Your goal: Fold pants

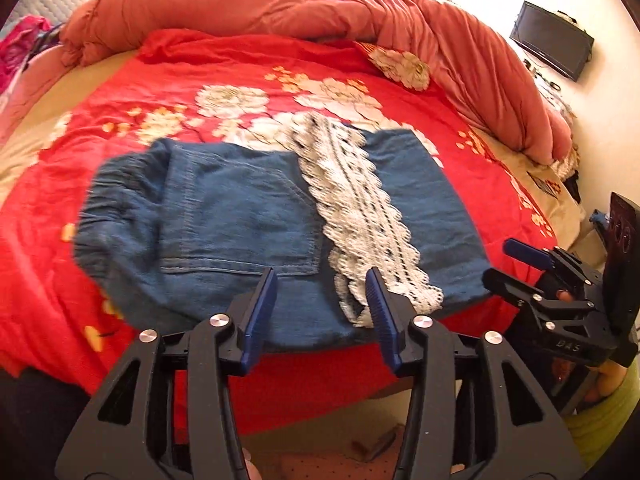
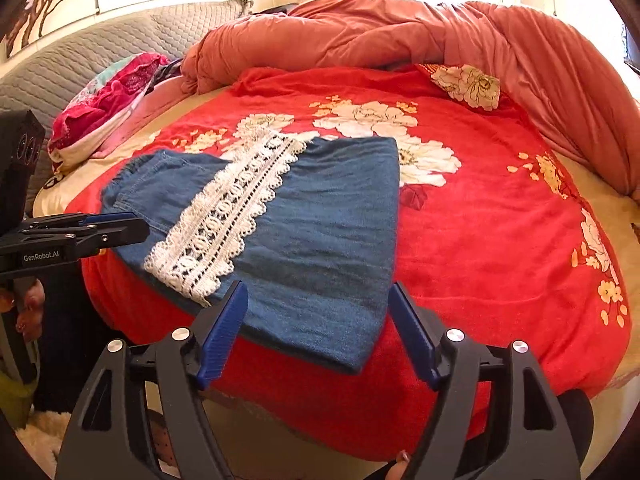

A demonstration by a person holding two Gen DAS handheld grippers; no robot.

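Observation:
Blue denim pants (image 1: 248, 216) lie folded on the red floral bedspread, with a white lace band (image 1: 360, 208) running across them. My left gripper (image 1: 322, 276) is open and empty, just above the pants' near edge beside the lace end. In the right wrist view the pants (image 2: 320, 232) and lace (image 2: 224, 220) lie near the bed's front edge. My right gripper (image 2: 318, 292) is open and empty over the pants' near right corner. The right gripper also shows in the left wrist view (image 1: 520, 264); the left one shows in the right wrist view (image 2: 116, 226).
A bunched salmon duvet (image 2: 400, 28) lines the back and right of the bed. A pink pillow pile (image 2: 108, 108) and grey quilted headboard (image 2: 80, 52) are at left. A wall screen (image 1: 552, 40) hangs at right. The bedspread (image 2: 500, 220) lies flat to the right of the pants.

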